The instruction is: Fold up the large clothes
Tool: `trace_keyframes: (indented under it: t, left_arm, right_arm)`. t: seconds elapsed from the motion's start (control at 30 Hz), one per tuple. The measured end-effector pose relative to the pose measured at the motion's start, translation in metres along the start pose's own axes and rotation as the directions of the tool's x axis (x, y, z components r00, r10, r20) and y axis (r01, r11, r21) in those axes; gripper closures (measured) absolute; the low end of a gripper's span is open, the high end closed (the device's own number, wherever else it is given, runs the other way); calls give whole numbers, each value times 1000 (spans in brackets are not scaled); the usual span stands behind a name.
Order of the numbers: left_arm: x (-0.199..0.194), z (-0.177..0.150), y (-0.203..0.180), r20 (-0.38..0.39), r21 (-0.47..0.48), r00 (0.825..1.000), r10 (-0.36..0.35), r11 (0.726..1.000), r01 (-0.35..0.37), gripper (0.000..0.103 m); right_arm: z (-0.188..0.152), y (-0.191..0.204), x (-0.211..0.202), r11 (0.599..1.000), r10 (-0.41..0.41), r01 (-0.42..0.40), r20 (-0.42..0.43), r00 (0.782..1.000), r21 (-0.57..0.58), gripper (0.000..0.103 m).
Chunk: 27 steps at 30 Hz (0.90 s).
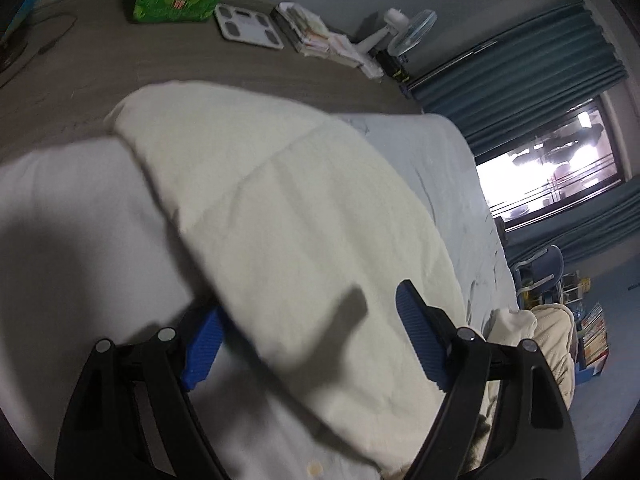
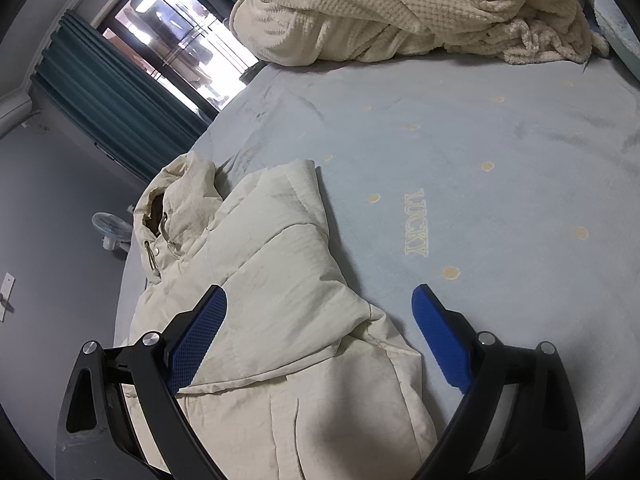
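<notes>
- Here the cream jacket (image 2: 256, 320) lies on the blue bedsheet (image 2: 480, 140), hood toward ten o'clock.
- Left gripper (image 1: 308, 344) spread wide.
- Right gripper (image 2: 320, 336) gaping, holding nothing.

Cream jacket (image 2: 272, 320); pale blue sheet (image 2: 500, 140), yellow dots; teal curtains (image 2: 120, 92); blue fingers (image 2: 440, 336).

Both wrist views overlook the jacket (image 2: 256, 288) closely.
</notes>
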<state>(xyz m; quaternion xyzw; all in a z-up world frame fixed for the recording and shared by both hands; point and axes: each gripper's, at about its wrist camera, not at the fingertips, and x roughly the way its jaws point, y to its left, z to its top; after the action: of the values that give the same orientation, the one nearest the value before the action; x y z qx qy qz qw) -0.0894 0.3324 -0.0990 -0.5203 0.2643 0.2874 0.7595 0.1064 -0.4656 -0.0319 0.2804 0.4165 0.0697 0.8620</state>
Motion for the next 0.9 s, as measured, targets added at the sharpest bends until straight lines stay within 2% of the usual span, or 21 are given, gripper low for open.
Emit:
trace_keyframes:
  t: [0.13,0.17,0.27,0.3,0.4,0.53,0.63,0.9]
  left_arm:
    - [7,8,0,28,13,1000,7,1000,-7,33]
    - [7,10,1,35,5,999,5,1000,-5,40]
    - [4,18,11,66,-38,998,18,999,-16,80]
    - [1,19,15,76,-58,997,-1,998,6,88]
    - [-9,20,11,109,-51,994,-11,999,17,95]
    - [-31,17,-15,182,34,983,-15,999,9,97]
    - [-49,12,-31,231,84,971,-61,996,42,97]
    - [-77,-3,-68,278,179,950,-143,979,95,98]
  right_arm:
    - [0,0,2,1000,-11,11,-3,1000,-2,13]
    - [0,0,2,1000,-13,13,-3,1000,-1,13]
    - [0,-1,2,1000,-18,18,-2,1000,3,13]
    - [0,-2,2,1000,-19,19,-1,1000,5,13]
    - [0,-3,1,1000,-17,17,-1,1000,9,13]
    - [0,-3,1,1000,-14,14,0,1000,7,13]
    - [0,-2,1,1000,-12,12,-1,1000,9,13]
    - [0,-1,0,1000,-7,7,1,1000,7,13]
